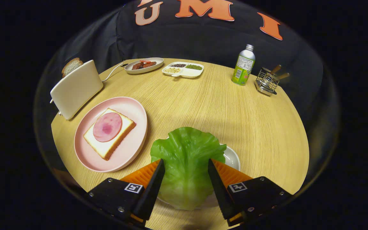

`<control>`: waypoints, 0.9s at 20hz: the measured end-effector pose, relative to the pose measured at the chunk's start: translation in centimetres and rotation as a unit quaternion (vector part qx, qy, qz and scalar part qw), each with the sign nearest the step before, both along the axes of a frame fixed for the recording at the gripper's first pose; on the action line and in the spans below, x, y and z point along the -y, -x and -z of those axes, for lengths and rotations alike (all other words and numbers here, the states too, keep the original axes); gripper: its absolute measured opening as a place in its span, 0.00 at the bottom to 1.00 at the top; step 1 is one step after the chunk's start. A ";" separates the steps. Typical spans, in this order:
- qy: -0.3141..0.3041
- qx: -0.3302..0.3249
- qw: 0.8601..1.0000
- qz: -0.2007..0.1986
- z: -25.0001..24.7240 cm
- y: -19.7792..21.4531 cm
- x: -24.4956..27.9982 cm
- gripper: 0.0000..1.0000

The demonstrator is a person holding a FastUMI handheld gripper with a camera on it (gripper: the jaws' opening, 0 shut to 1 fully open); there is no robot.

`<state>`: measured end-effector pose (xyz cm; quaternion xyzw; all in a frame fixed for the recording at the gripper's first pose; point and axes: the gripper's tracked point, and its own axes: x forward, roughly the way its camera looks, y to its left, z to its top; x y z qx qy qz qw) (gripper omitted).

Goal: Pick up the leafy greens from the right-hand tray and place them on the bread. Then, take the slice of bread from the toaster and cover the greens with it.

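A green lettuce leaf (186,159) lies on a small white tray (232,157) near the table's front edge. My gripper (185,166) stands open right over it. The two black fingers straddle the leaf's middle, and its edges spread out past both of them. I cannot tell whether the fingertips (159,174) touch the leaf. To the left, a pink plate (129,153) holds a slice of bread (107,145) topped with a round slice of ham (107,127). Beyond the plate stands a white toaster (75,89) with a slice of bread (71,66) sticking up from its slot.
At the back of the round wooden table (203,105) are an oval dish of sausages (144,65) and a divided white tray of grains (183,69). A green-labelled bottle (243,65) and a wire utensil holder (268,81) stand at the back right. The toaster's cord (112,72) runs toward the oval dish.
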<state>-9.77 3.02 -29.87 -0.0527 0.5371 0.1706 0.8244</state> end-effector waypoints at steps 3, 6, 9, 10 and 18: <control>-0.001 -0.009 1.000 0.002 0.7 0.0 -0.1 0.76; -0.009 -0.010 1.000 0.002 0.8 0.1 -0.3 0.65; -0.011 0.005 1.000 0.000 0.9 -0.2 -0.3 0.58; -0.013 0.007 1.000 0.000 0.9 -0.2 -0.5 0.54; -0.039 0.008 0.998 0.039 0.9 -0.5 -0.6 0.06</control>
